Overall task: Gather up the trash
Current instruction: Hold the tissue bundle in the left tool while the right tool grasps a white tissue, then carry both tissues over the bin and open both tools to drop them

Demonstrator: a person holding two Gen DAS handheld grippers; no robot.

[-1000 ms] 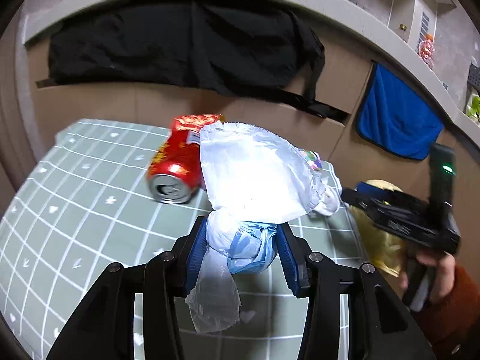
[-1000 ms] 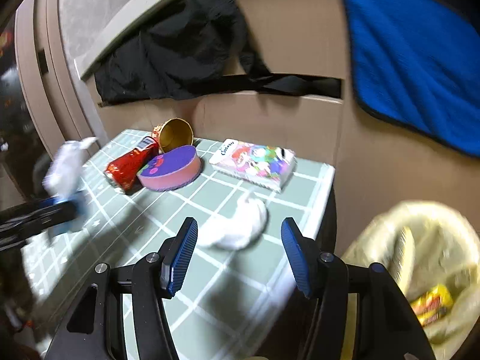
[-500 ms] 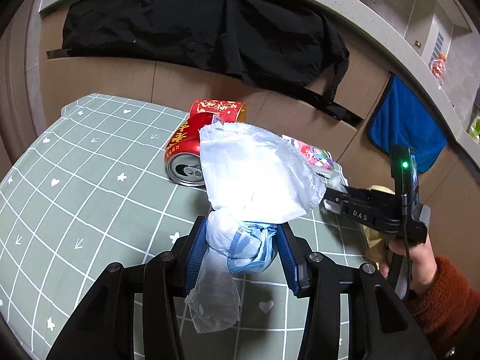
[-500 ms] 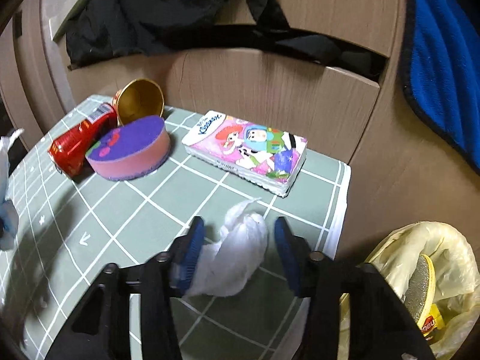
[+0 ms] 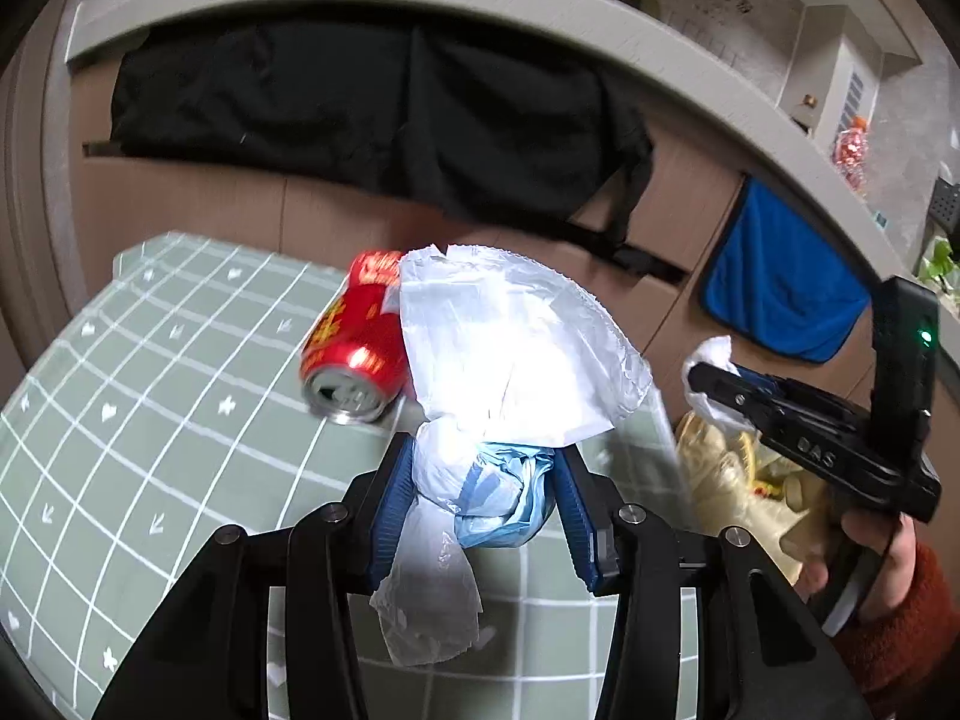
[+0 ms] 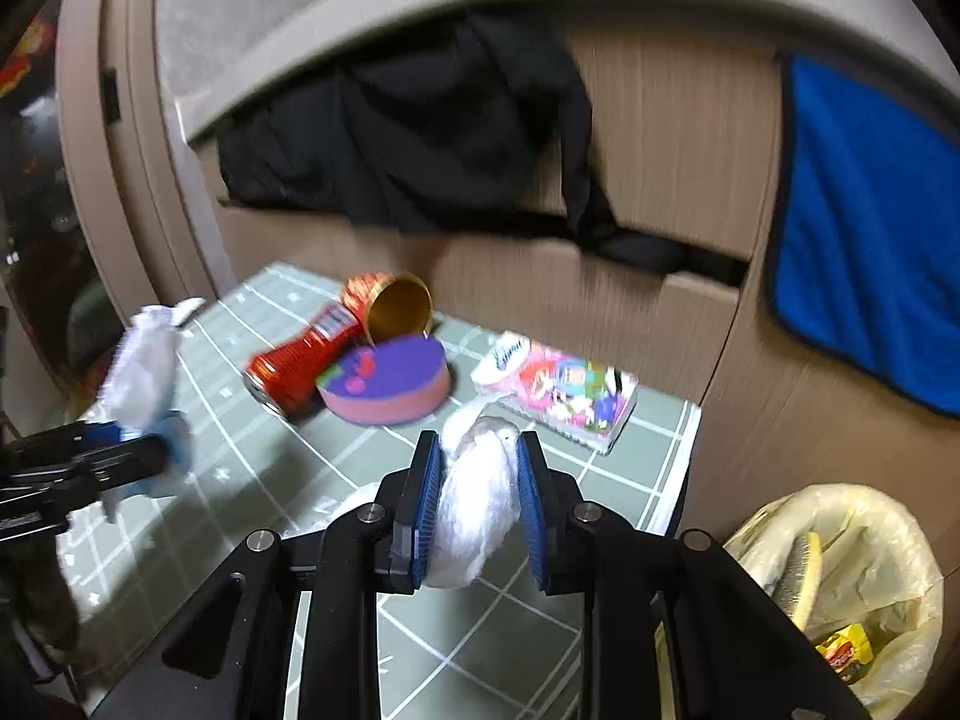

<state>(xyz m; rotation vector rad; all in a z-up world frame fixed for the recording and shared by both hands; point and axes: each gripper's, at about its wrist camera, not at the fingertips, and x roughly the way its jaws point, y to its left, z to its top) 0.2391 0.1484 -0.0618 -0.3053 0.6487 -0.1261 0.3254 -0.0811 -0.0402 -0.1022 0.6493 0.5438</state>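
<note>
My left gripper [image 5: 483, 501] is shut on a white and blue plastic bag [image 5: 510, 372], held above the green checked table [image 5: 150, 420]. My right gripper [image 6: 477, 492] is shut on a crumpled white wad [image 6: 477, 498] and holds it lifted off the table, above its right part. That wad also shows in the left wrist view [image 5: 711, 360], near the yellow-lined trash bin [image 5: 726, 480]. The bin [image 6: 852, 588] stands beside the table's right edge with wrappers inside. A red can [image 5: 354, 354] lies on its side on the table.
On the table lie a gold-lined paper cup [image 6: 399, 306], a purple and pink round sponge [image 6: 390, 384] and a colourful tissue pack [image 6: 564, 390]. A black cloth [image 6: 420, 150] and a blue towel [image 6: 870, 240] hang on the wooden wall behind.
My right gripper has shut on the white wad and lifted it off the table. My left gripper still holds the bag; its view has shifted slightly.
</note>
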